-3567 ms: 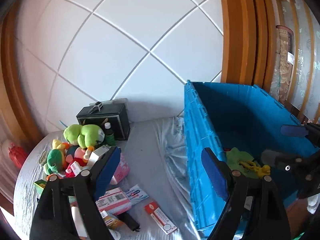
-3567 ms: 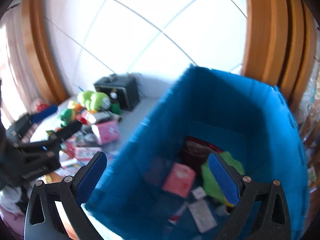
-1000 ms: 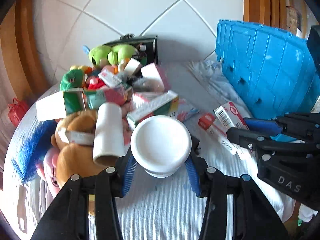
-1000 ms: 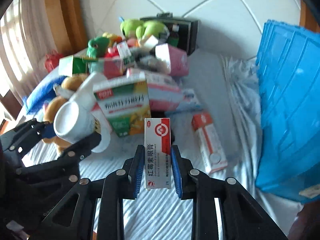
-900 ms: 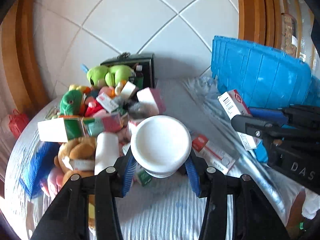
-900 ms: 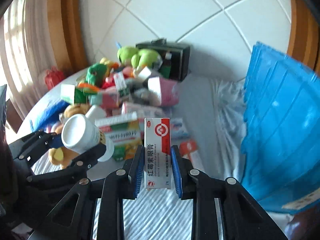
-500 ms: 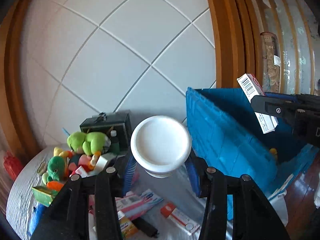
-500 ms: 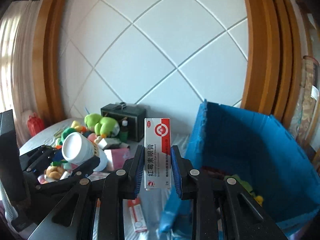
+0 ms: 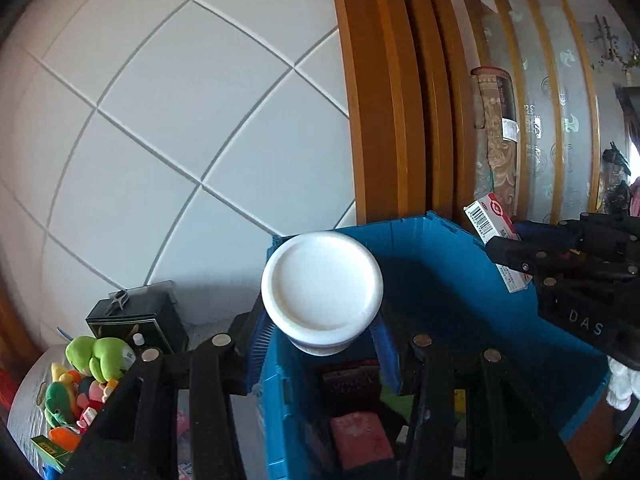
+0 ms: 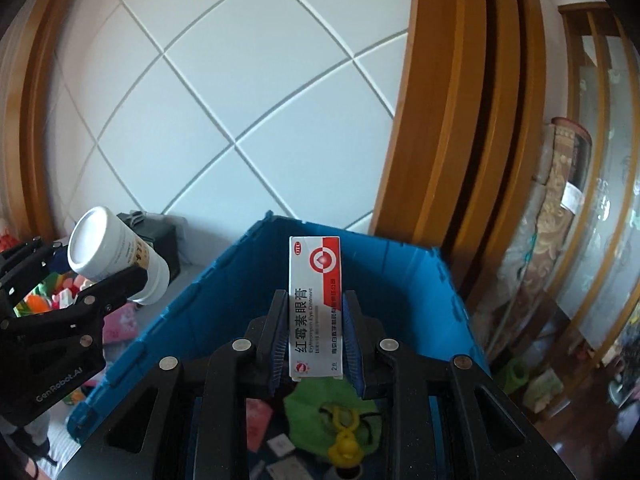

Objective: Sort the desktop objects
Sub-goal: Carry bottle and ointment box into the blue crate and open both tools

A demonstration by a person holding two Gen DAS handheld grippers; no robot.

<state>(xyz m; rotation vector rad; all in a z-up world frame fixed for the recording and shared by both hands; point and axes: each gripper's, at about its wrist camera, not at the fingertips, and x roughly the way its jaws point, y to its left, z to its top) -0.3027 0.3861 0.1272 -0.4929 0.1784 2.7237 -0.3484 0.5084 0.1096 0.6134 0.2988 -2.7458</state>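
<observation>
Left wrist view, left gripper (image 9: 320,340): it points forward and a little downward over the near wall of the blue crate (image 9: 460,280), its blue pads pressed on either side of a white bottle (image 9: 322,292).
Left wrist view, white bottle: only its round white cap end faces the camera; the body behind it is hidden.
Left wrist view, right gripper (image 9: 516,256): it reaches in from the right edge above the crate, clamped on a red-and-white medicine box (image 9: 494,236) whose barcoded side tilts up and to the left.
Left wrist view, crate contents: a pink packet (image 9: 360,440) lies on the floor of the crate; the rest is dark and cut off by the gripper's black frame.
Left wrist view, table pile: a green plush toy (image 9: 98,356) and other small toys lie beside a black box (image 9: 136,320) at the lower left, well apart from the crate.

Right wrist view, right gripper (image 10: 316,340): it is aimed slightly downward over the open blue crate (image 10: 420,280), its narrow-set pads gripping the lower half of the medicine box (image 10: 315,304), which stands upright.
Right wrist view, left gripper (image 10: 124,280): it enters from the left, holding the white bottle (image 10: 116,254) tilted, cap toward the upper left, just beside the crate's left wall.
Right wrist view, crate contents: something green (image 10: 320,408), probably a plush toy, with a yellow piece (image 10: 346,444) on it, lies under the held box; small cards near it are too blurred to read.
</observation>
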